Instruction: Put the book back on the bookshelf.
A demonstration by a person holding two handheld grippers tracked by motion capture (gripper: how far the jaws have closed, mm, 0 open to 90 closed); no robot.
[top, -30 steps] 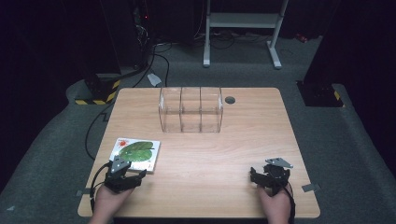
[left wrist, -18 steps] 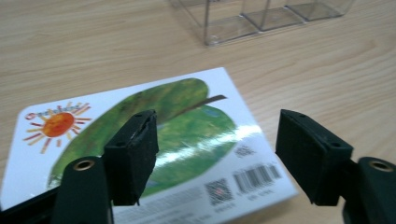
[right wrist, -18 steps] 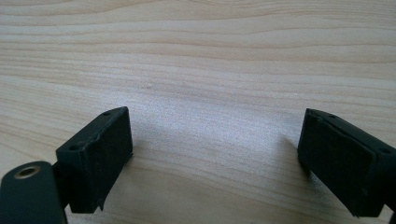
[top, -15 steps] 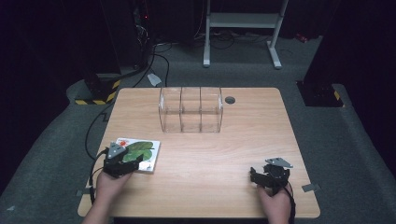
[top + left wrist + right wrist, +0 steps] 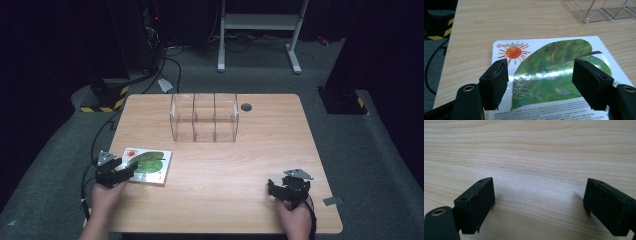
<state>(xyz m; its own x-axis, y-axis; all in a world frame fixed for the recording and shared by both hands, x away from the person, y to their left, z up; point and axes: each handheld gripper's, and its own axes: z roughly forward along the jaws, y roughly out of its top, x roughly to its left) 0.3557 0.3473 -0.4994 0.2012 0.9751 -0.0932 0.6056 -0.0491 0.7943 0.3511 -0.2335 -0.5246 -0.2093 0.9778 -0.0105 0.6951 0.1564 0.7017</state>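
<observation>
A white picture book (image 5: pixel 149 165) with a green leaf and a red sun on its cover lies flat near the table's front left. In the left gripper view the book (image 5: pixel 554 72) spreads out under the jaws. My left gripper (image 5: pixel 129 173) (image 5: pixel 540 83) hovers open over the book's left edge, its jaws wide apart with nothing between them. My right gripper (image 5: pixel 272 190) (image 5: pixel 539 205) rests low at the front right of the table, open over bare wood. A clear plastic organizer (image 5: pixel 204 117) with three compartments stands at the middle back.
The wooden table (image 5: pixel 250 150) has a round cable hole (image 5: pixel 246 107) behind the organizer. The organizer's corner (image 5: pixel 599 12) lies beyond the book in the left gripper view. Cables and a yellow-black striped block (image 5: pixel 102 102) lie on the floor at the left.
My left gripper has moved left and slightly forward, from over the book's front corner to its left edge. The right gripper has stayed put.
</observation>
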